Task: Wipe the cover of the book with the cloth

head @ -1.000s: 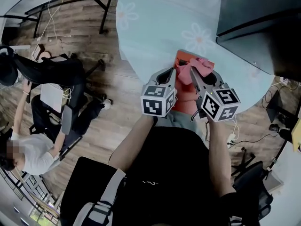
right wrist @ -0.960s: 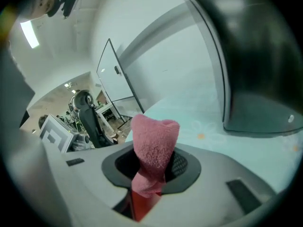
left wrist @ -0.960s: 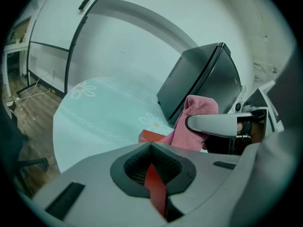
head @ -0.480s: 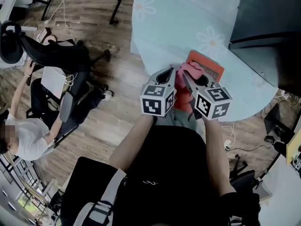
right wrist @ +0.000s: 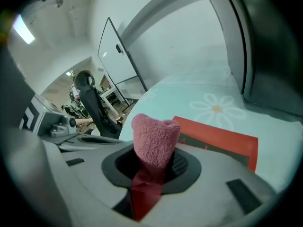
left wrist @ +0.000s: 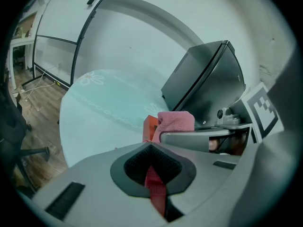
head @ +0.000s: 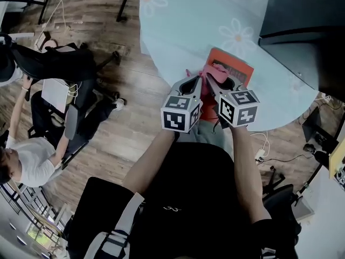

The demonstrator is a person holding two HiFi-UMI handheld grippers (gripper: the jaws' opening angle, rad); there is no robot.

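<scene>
Right gripper (right wrist: 152,170) clamps a pink terry cloth (right wrist: 154,140) above a red rectangular book (right wrist: 222,138) on a pale blue flowered desk (head: 183,31); left gripper (left wrist: 152,173) closed on the book's edge

Both bare forearms reach forward side by side. The left gripper (head: 193,84) has its fingers closed on the red book (head: 235,69) edge. The right gripper (head: 213,80), just beside it, pinches the pink cloth (right wrist: 154,141) between its fingers.

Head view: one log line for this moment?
right tongs shut on cloth | cloth at book edge | left tongs shut | book on table
</scene>
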